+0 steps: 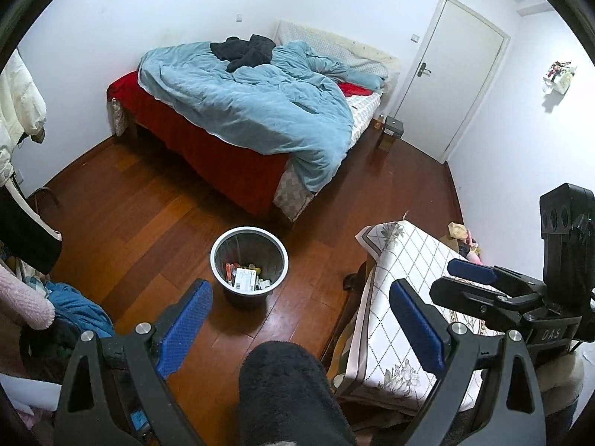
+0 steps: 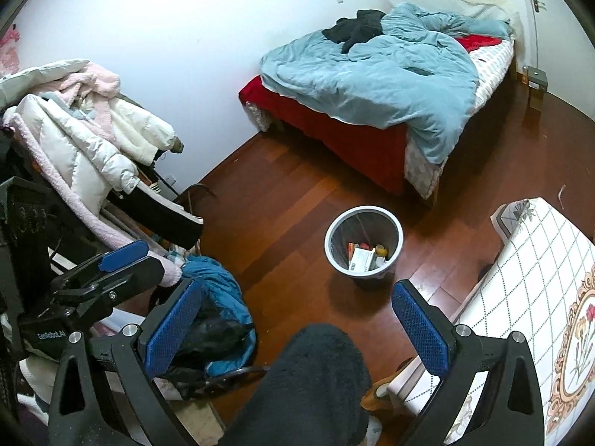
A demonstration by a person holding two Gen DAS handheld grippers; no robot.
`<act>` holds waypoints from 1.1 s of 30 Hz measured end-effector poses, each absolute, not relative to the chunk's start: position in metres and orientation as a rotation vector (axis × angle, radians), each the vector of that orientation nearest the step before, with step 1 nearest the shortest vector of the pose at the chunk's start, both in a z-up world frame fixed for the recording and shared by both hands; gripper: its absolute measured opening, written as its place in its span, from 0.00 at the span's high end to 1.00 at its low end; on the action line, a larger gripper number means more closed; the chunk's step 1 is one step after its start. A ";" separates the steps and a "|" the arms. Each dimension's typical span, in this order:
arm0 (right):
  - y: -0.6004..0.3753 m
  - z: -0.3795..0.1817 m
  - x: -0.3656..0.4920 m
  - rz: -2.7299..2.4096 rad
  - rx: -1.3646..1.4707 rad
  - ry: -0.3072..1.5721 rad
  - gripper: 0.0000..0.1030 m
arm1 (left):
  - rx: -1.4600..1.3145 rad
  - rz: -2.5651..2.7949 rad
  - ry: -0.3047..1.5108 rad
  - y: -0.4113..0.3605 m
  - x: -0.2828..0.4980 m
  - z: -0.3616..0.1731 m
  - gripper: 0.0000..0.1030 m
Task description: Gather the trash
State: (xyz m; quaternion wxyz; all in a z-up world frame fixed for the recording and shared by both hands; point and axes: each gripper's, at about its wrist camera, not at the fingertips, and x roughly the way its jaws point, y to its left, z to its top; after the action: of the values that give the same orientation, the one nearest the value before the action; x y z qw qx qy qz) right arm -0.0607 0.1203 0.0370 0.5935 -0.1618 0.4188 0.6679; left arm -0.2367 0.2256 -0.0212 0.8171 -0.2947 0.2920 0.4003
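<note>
A white-rimmed mesh wastebasket (image 1: 249, 260) stands on the wooden floor ahead of both grippers; it also shows in the right wrist view (image 2: 363, 241). Boxes and wrappers (image 1: 245, 275) lie in its bottom (image 2: 366, 256). My left gripper (image 1: 301, 325) is open and empty, held high above the floor, nearer me than the basket. My right gripper (image 2: 295, 329) is open and empty, also high. The right gripper appears at the right of the left wrist view (image 1: 472, 273), and the left gripper at the left of the right wrist view (image 2: 122, 256).
A bed (image 1: 256, 111) with a blue duvet stands behind the basket. A table with a white patterned cloth (image 1: 409, 282) is at the right. A chair heaped with coats (image 2: 85, 141) and a blue jacket (image 2: 219, 297) sit at the left. A dark fuzzy leg (image 1: 286, 394) is below.
</note>
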 end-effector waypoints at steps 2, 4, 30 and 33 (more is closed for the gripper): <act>0.121 0.039 -0.063 1.559 -0.376 0.975 0.00 | -0.625 0.854 0.625 0.226 -0.237 -0.021 0.05; 0.122 0.039 -0.063 1.565 -0.375 0.979 0.00 | -0.624 0.854 0.627 0.224 -0.238 -0.020 0.05; 0.134 0.045 -0.053 1.546 -0.407 1.002 0.00 | -0.661 0.841 0.652 0.227 -0.235 -0.012 0.02; 0.133 0.048 -0.051 1.545 -0.409 0.999 0.00 | -0.666 0.836 0.651 0.227 -0.235 -0.011 0.02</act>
State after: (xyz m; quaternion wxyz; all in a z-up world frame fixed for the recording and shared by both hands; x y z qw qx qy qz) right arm -0.0511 0.1331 0.0479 0.5879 -0.1755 0.4288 0.6631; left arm -0.2351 0.2271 -0.0111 0.8106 -0.3118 0.3045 0.3911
